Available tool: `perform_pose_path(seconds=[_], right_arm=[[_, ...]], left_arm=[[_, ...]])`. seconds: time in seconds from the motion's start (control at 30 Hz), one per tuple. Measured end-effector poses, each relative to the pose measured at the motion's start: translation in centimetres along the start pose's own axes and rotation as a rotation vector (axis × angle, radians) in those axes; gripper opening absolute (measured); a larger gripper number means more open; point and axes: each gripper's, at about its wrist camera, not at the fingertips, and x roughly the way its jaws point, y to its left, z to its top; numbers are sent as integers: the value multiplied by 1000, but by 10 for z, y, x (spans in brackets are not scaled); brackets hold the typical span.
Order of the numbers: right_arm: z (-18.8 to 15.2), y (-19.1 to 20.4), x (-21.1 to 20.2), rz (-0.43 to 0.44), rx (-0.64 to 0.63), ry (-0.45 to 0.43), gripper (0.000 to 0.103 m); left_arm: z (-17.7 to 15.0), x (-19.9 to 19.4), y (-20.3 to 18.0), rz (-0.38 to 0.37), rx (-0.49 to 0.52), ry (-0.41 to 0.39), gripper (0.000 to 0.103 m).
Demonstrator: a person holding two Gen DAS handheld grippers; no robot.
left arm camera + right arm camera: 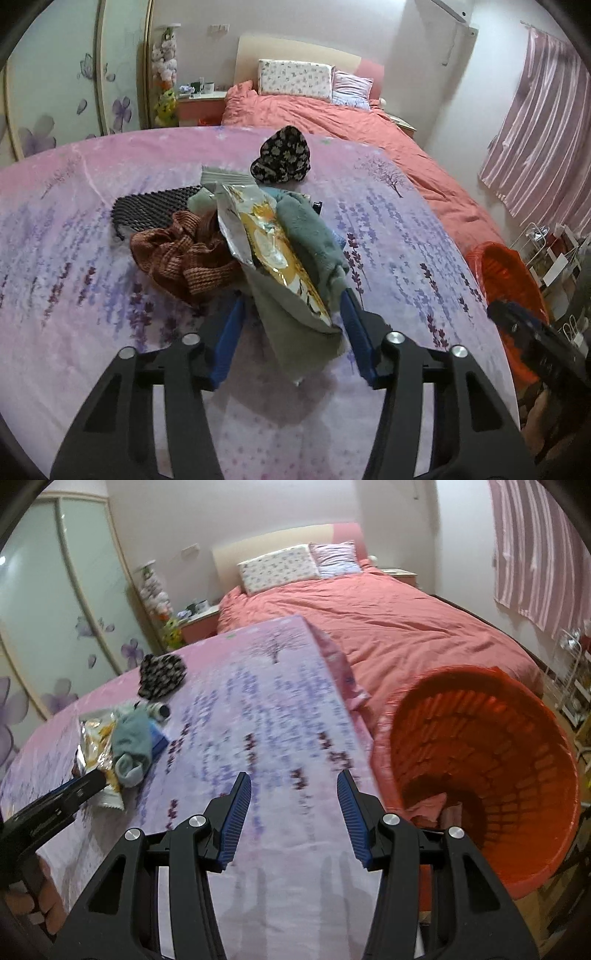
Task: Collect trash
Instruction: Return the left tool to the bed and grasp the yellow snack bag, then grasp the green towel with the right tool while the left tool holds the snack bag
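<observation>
A crinkled foil snack wrapper [266, 236] with yellow print lies slanted on a pile in the middle of the lavender-print tablecloth [74, 258]. My left gripper [293, 299] stands around the wrapper's near end; its blue pads are apart and the left pad shows a gap to the foil. In the right wrist view the wrapper [96, 734] sits at the far left with the left gripper [74, 790] reaching it. My right gripper [294, 775] is open and empty over bare cloth, just left of the orange bin [517, 775].
A grey-green fuzzy sock [306, 236], rust knitted cloth [184, 254] and black mesh pad [147, 210] crowd the wrapper. A black floral cloth [282, 155] lies farther back. The bin stands off the table's right edge, beside the red bed [388, 627]; something pink lies at its bottom.
</observation>
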Motion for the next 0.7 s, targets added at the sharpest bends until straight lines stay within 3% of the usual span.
perform_pose_path(seconds=[0.03, 0.1, 0.2, 0.57, 0.7], right_arm=[[0, 4, 1, 4, -3, 3, 49], [1, 12, 4, 14, -9, 10, 49], [2, 25, 7, 28, -29, 15, 50], [9, 91, 38, 186, -74, 72, 48], [19, 113, 57, 208, -80, 94, 42]], left_arm=[[2, 5, 1, 0, 0, 7, 45], [3, 12, 3, 7, -1, 17, 25], [0, 18, 12, -9, -20, 25, 20], [-12, -22, 65, 18, -1, -8, 17], [-12, -28, 76, 5, -24, -7, 18]])
